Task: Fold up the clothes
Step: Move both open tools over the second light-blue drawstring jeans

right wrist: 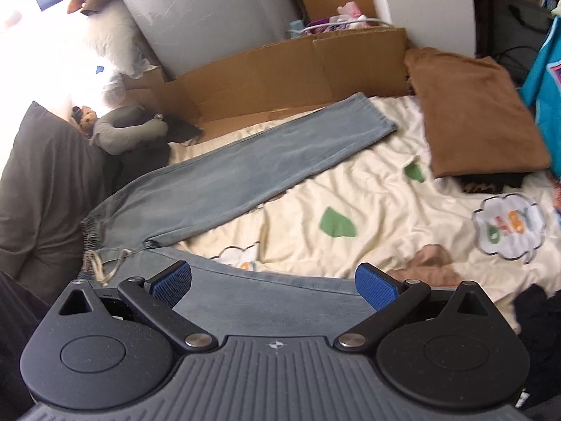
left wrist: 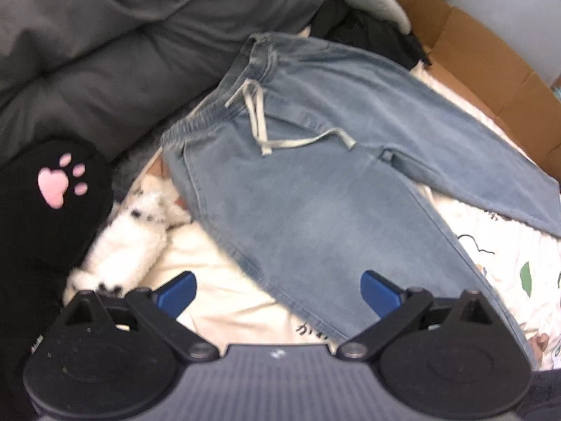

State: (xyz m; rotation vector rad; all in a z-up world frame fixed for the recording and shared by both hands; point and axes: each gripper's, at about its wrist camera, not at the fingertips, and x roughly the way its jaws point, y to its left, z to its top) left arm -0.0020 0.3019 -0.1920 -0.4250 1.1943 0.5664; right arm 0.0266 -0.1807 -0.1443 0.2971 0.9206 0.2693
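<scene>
The light-blue jeans (left wrist: 315, 182) lie flat on the cream bedsheet (right wrist: 368, 210), long axis diagonal, waistband upper left, legs lower right. The left gripper (left wrist: 278, 291) and right gripper (right wrist: 273, 282) both hover above with jaws apart, empty.

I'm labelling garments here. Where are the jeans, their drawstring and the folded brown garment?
jeans (left wrist: 315, 210): left wrist view, on the near leg.
drawstring (left wrist: 257, 119): left wrist view, on the hanging cord.
folded brown garment (right wrist: 473, 115): right wrist view, on its top face.
</scene>
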